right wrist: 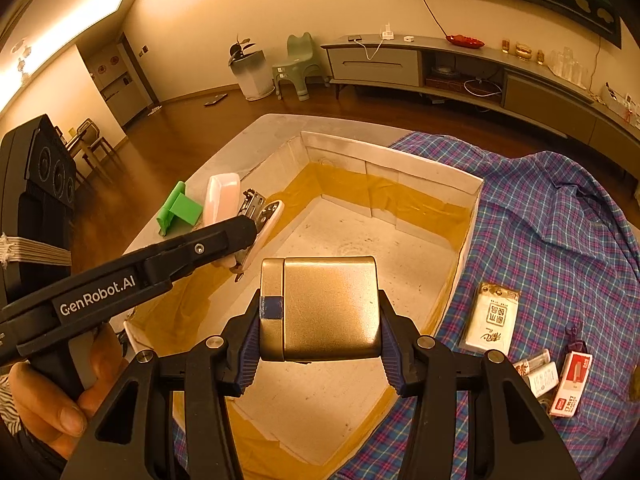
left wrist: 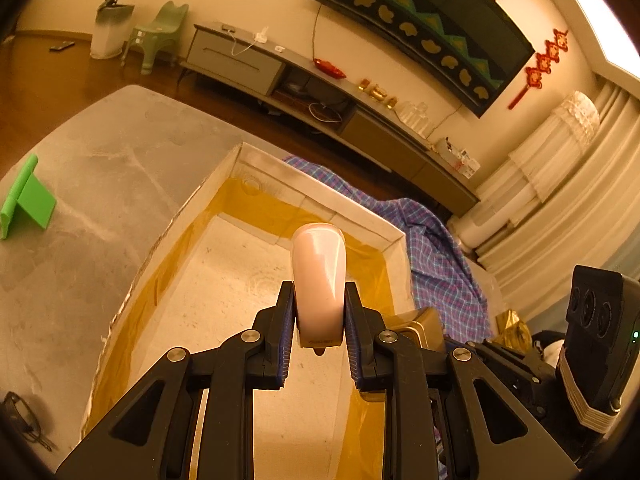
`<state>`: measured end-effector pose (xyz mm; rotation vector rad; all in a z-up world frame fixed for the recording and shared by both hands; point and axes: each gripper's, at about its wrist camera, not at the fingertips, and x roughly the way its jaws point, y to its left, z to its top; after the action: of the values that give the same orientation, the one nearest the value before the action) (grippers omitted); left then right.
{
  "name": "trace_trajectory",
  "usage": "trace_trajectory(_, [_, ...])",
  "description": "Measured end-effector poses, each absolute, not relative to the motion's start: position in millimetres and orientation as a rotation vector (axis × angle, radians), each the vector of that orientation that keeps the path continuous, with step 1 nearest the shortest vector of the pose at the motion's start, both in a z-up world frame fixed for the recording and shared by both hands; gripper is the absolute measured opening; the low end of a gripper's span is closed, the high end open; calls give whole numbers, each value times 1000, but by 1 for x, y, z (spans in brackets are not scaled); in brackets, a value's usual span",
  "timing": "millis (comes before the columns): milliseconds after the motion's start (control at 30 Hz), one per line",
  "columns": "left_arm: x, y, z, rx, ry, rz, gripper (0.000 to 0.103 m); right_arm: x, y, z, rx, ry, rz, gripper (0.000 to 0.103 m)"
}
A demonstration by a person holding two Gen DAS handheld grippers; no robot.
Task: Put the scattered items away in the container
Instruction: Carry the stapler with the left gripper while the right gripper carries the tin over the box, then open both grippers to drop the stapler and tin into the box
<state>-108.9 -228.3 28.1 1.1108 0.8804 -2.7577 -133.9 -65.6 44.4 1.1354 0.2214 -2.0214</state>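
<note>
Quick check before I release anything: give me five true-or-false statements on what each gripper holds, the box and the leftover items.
1. The left gripper is shut on a pale pink stapler. True.
2. The right gripper is open with nothing in it. False: it grips a gold rectangular metal case.
3. The white open cardboard box already holds several items. False: no item shows on its visible floor.
4. Small packets lie on the blue plaid cloth. True.
5. The bright green plastic stand lies inside the box. False: it sits outside, on the grey tabletop.
</note>
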Motion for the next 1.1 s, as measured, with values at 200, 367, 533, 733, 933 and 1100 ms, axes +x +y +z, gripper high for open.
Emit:
trace_trajectory(200, [-134,-234,19,1166,897,-2715,23,-152,-74,39,1160,228,-2021,52])
trace_trajectory(367, [-154,-237,8,1228,920,-2675,23,-167,-83,32,1183,257,-2022,52])
trace_trajectory(533, [-170,-244,-8,1282,933,-2622,24,-179,-95,23,1202,324,-2026,52])
trace_trajectory(733, [-182,-258,-26,1377,1019,-2553,24,-197,-116,5,1244,471,-2028,52])
trace_trajectory(933, [-197,-264,-35,1417,1001,-2549,24,-215,-140,-8,1269,581,-2031,52])
trace_trajectory(1100, [-199,-270,-43,1429,1051,-2543,41,-223,-146,-14,1298,584,-2049,53])
